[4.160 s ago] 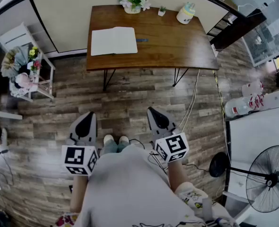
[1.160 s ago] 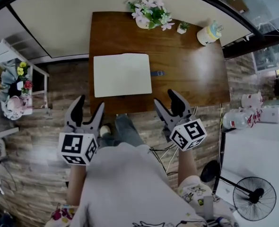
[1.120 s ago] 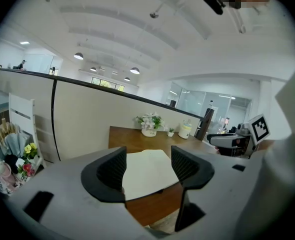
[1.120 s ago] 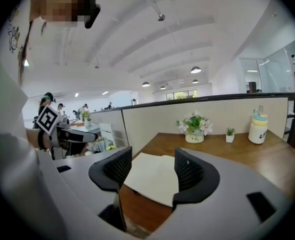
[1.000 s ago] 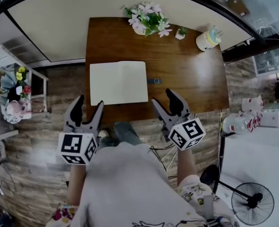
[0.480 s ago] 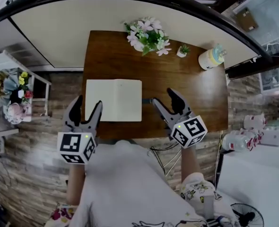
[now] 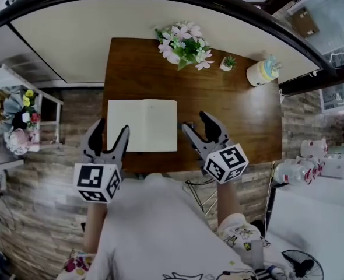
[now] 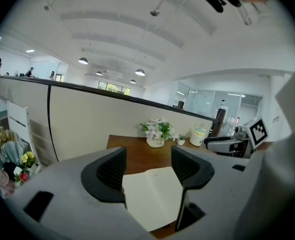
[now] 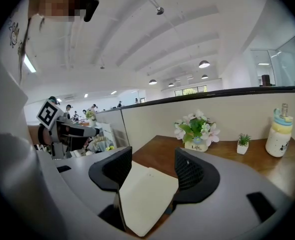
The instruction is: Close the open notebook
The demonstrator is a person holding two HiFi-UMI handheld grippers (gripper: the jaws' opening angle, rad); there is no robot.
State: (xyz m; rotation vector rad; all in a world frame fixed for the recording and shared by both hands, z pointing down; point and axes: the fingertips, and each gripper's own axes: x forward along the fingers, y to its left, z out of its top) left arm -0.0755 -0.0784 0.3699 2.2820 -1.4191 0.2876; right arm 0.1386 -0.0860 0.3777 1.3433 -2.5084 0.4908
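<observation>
An open notebook (image 7: 142,125) with blank cream pages lies flat on the brown wooden table (image 7: 230,107), near its front edge. It also shows between the jaws in the left gripper view as the notebook (image 8: 152,194) and in the right gripper view as the notebook (image 9: 145,196). My left gripper (image 7: 107,138) hangs open just off the notebook's near left corner, nothing in it. My right gripper (image 7: 197,127) stands open just right of the notebook's right edge, apart from it, empty. A small dark elastic tab (image 7: 186,125) sticks out beside the right page.
A white pot of pink flowers (image 7: 183,44), a tiny potted plant (image 7: 227,63) and a pale yellow bottle (image 7: 260,72) stand along the table's far edge. A cream partition wall (image 7: 73,45) runs behind. A white side shelf (image 7: 20,112) with flowers stands at the left.
Both grippers have come forward to the table's front edge; the notebook now lies just ahead of them. The right gripper has shifted left toward the notebook's right edge. Jaws unchanged.
</observation>
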